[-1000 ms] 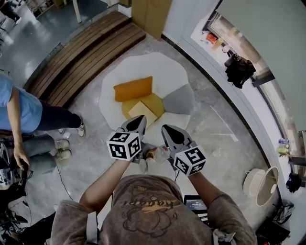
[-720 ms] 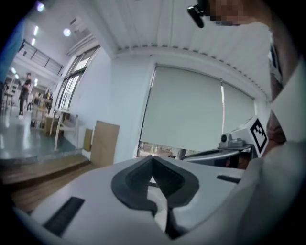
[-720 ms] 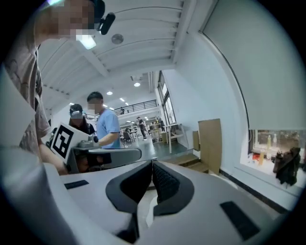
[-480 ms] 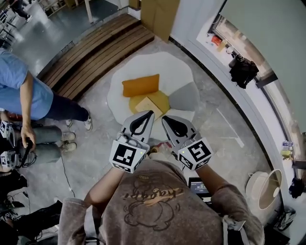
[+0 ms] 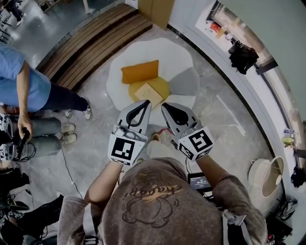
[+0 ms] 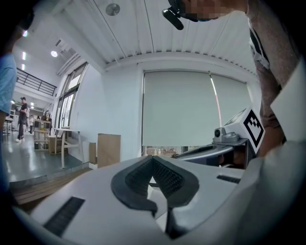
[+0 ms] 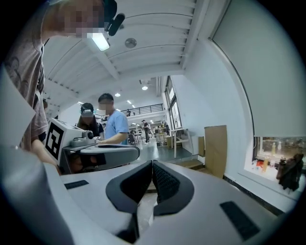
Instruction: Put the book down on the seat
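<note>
In the head view a tan book (image 5: 148, 94) lies flat on the round yellow seat (image 5: 165, 87), in the middle of a white egg-shaped floor pad (image 5: 167, 52). An orange cushion (image 5: 139, 71) lies behind the book and a grey cushion (image 5: 185, 87) to its right. My left gripper (image 5: 146, 102) and right gripper (image 5: 165, 105) hang side by side in front of my chest, their tips just short of the seat. Both are shut with nothing between the pads, as the left gripper view (image 6: 153, 159) and the right gripper view (image 7: 152, 163) show.
Wooden steps (image 5: 91, 45) run along the far left, and a cardboard box (image 5: 155, 9) leans on the wall behind. A person in a blue shirt (image 5: 24, 86) stands at the left. A curved window ledge (image 5: 248, 103) bounds the right side, with a white round object (image 5: 265, 177) below it.
Both grippers have risen nearer the head camera and stayed shut. The book has not moved on the seat. The person in blue has shifted at the left.
</note>
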A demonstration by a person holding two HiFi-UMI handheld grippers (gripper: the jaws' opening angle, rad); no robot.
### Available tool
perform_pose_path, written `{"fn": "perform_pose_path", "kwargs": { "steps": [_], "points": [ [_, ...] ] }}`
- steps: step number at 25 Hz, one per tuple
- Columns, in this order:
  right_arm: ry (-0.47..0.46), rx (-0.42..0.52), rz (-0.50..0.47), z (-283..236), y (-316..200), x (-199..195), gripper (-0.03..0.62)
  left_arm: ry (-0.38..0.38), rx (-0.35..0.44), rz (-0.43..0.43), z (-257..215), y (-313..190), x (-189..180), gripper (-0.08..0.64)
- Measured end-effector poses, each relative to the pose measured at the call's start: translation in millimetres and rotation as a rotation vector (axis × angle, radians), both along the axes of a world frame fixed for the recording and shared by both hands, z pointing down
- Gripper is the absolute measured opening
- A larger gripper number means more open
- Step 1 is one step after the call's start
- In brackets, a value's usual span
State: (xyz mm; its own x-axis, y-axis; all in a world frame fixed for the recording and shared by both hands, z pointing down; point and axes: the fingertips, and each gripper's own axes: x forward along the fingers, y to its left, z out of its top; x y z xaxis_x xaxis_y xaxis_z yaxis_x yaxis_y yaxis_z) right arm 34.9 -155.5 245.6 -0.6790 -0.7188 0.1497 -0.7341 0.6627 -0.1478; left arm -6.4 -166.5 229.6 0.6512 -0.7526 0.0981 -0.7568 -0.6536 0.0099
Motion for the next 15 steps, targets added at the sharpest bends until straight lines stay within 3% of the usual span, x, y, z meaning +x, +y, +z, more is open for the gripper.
{"fn": "perform_pose_path", "kwargs": {
  "steps": [8, 15],
  "points": [
    [-0.029, 0.019, 0.081, -6.1, 89.7, -22.5, 0.02, -0.017, -0.011, 0.006, 14.0, 90.0, -44.9, 0.005],
    [-0.014, 0.015, 0.156, -5.4, 169.2, -18.3, 0.018, -0.033, -0.03, 0.083, 8.4, 165.1, -49.4, 0.005]
  ]
}}
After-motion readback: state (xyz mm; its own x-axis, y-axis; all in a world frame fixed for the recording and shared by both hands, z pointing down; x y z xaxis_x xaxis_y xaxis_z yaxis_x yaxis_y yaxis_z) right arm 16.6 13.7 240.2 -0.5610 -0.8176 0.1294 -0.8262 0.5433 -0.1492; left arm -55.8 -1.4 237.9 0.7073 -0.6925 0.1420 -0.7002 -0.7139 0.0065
